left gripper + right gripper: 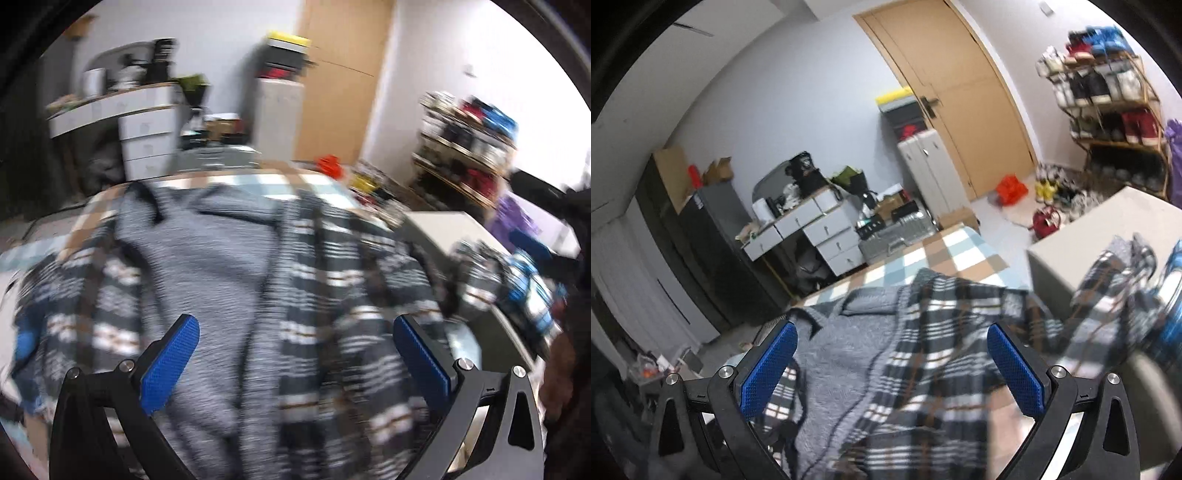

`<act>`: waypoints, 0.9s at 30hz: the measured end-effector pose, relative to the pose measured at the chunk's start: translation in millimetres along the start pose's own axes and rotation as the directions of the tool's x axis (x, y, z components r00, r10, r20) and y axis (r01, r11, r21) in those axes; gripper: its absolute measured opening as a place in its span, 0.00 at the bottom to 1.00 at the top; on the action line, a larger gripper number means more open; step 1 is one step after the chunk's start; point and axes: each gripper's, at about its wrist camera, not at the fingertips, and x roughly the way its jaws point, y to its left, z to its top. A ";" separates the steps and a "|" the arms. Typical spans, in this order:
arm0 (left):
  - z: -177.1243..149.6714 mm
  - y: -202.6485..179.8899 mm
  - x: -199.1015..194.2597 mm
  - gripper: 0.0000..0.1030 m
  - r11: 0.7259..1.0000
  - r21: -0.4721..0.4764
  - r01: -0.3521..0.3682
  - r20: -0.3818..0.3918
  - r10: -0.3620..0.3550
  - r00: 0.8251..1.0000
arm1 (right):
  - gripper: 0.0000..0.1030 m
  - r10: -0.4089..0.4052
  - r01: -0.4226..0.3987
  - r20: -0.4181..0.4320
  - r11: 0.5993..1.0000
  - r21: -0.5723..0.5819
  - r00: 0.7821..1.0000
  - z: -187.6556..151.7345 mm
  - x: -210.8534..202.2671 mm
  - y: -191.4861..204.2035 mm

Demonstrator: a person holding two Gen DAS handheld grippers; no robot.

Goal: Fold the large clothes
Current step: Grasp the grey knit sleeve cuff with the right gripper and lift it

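I hover both the left gripper (295,343) and right gripper (892,350), jaws wide and empty, above the plaid jacket (923,350), ready to pick fold corners.

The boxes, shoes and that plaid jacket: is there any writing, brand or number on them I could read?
None can be read.
Stacked boxes by the door: a red mark, too blurred to read.
Shoe rack: any logos are too small.
Plaid jacket: no label shows.
Drawer unit: no writing visible.
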 end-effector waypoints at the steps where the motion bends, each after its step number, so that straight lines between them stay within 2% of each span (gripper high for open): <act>1: 2.7 -16.4 3.5 0.99 0.999 0.049 0.016 0.001 -0.016 1.000 | 1.00 -0.029 0.029 -0.013 1.000 -0.004 1.000 11.3 -1.5 -13.4; 5: 9.9 -60.9 14.2 0.99 0.981 0.190 0.022 0.004 -0.024 1.000 | 1.00 -0.162 0.163 -0.020 0.986 0.019 0.987 50.8 -10.8 -64.7; 7: 15.9 -78.6 23.7 0.99 0.971 0.233 0.058 -0.016 -0.055 0.998 | 1.00 -0.212 0.215 -0.061 0.975 0.054 0.975 72.9 -7.8 -97.9; 9: 21.9 -90.4 32.8 0.99 0.966 0.246 0.086 -0.042 -0.078 0.996 | 1.00 -0.285 0.298 -0.121 0.947 0.115 0.951 91.0 1.7 -136.4; 11: 30.6 -101.0 46.7 0.99 0.960 0.242 0.139 -0.088 -0.122 0.989 | 1.00 -0.312 0.350 -0.217 0.922 0.164 0.925 98.7 16.7 -170.4; 12: 32.9 -103.9 52.3 0.99 0.960 0.237 0.152 -0.106 -0.130 0.986 | 1.00 -0.317 0.371 -0.269 0.911 0.181 0.909 100.5 25.4 -186.7; 14: 37.2 -111.7 60.1 0.99 0.955 0.232 0.184 -0.141 -0.155 0.978 | 1.00 -0.304 0.386 -0.333 0.897 0.216 0.892 99.4 38.7 -210.4; 17: 40.3 -125.4 74.8 0.99 0.940 0.239 0.242 -0.216 -0.192 0.957 | 1.00 -0.290 0.416 -0.433 0.880 0.230 0.853 92.5 55.7 -235.2; 23: 40.3 -139.9 81.1 0.99 0.926 0.258 0.276 -0.239 -0.216 0.947 | 1.00 -0.199 0.402 -0.531 0.865 0.300 0.824 91.6 85.6 -267.3; 24: 39.0 -137.8 79.8 0.99 0.925 0.255 0.280 -0.244 -0.219 0.945 | 0.95 -0.194 0.404 -0.542 0.864 0.300 0.817 91.4 89.7 -268.7; 25: 38.3 -137.3 81.3 0.99 0.925 0.255 0.281 -0.247 -0.219 0.944 | 0.86 -0.194 0.408 -0.553 0.864 0.294 0.810 92.3 93.6 -270.7; 26: 37.1 -134.8 81.5 0.99 0.926 0.251 0.283 -0.253 -0.219 0.942 | 0.82 -0.204 0.414 -0.575 0.872 0.260 0.792 90.7 99.1 -267.5; 27: 36.5 -135.7 85.1 0.99 0.926 0.250 0.283 -0.257 -0.219 0.941 | 0.65 -0.215 0.414 -0.592 0.883 0.221 0.776 90.1 104.2 -263.9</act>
